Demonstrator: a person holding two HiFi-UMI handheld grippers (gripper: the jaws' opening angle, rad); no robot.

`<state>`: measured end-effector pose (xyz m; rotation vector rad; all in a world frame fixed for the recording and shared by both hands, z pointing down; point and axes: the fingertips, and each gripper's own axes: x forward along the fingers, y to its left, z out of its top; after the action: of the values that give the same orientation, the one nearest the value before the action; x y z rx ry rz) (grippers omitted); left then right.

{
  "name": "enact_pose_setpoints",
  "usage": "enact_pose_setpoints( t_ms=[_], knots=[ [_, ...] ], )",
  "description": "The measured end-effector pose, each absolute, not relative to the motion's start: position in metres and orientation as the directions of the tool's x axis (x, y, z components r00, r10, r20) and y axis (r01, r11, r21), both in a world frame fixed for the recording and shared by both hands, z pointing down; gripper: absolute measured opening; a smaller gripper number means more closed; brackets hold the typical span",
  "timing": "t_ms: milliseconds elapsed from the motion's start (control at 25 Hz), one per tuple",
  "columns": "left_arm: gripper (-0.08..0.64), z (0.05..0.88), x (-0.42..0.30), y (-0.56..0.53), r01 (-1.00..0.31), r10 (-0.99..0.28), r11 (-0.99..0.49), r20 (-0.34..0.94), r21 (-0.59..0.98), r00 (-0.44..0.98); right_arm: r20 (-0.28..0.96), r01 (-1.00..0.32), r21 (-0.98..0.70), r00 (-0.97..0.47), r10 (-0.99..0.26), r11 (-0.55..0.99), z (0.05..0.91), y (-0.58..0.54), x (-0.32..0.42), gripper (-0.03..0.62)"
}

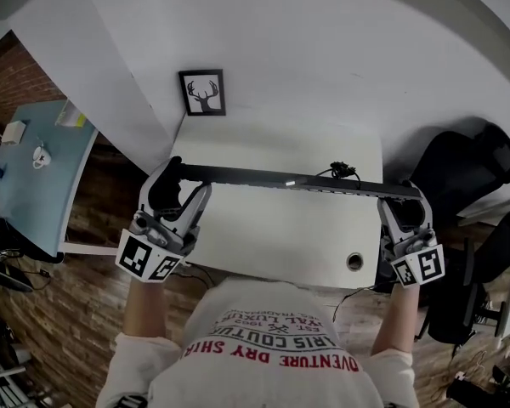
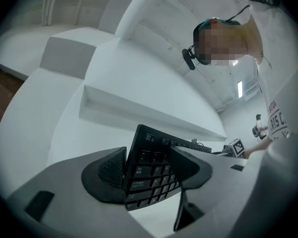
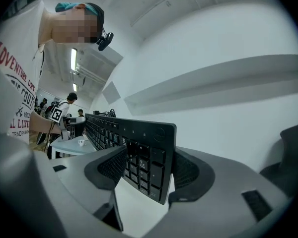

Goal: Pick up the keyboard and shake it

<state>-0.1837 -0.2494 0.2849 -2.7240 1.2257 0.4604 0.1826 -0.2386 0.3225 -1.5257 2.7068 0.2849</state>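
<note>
Desk test: a person holds a black keyboard [image 1: 280, 178] by both ends, 1 gripper in each hand, across the middle of the head view. The keyboard shows there edge-on, a thin dark bar running from left of centre toward the right and sloping slightly down to the right. It is held over the far half of a white bench [image 1: 272, 228].

The left gripper [image 1: 184, 181] is clamped on the keyboard's left end. Its own view shows the 2 black pads [image 2: 111, 171] pressed against either face of the board, low in the centre of the frame. The right gripper [image 1: 406, 201] is clamped on the right end. Its view shows the pads [image 3: 108, 166] closed over the number-key end, keys facing the left of the frame, with the rest of the board stretching away toward the left edge.

A black cable [image 1: 344, 171] loops off the keyboard's far side, right of centre in the head view. A round cable hole [image 1: 354, 262] sits near the bench's lower right corner. A framed deer picture [image 1: 202, 92] shows just beyond the bench's far edge, against the white wall, in the upper centre.

A black chair [image 1: 463, 172] stands at the right of the frame. A blue table [image 1: 34, 185] with a white cup [image 1: 39, 155] lies at the left, over a wood floor [image 1: 102, 202]. The person's white shirt [image 1: 272, 347], with red lettering, fills the bottom of the frame.
</note>
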Motion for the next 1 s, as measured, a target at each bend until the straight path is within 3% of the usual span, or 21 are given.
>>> enact_pose_setpoints(
  t_ms=[480,1000],
  knots=[
    [0.267,0.427,-0.201,-0.247,-0.736,-0.757,-0.63,0.017,0.248,0.653,0.2,-0.864,-0.082,-0.502,-0.842,0.496,0.467,-0.207,0.161,0.275],
    [0.267,0.571,-0.213,-0.213,-0.711,-0.63,-0.512,0.352,0.481,0.692,0.534,-0.867,-0.31,-0.498,-0.683,0.389,0.586,-0.149,0.146,0.273]
  ],
)
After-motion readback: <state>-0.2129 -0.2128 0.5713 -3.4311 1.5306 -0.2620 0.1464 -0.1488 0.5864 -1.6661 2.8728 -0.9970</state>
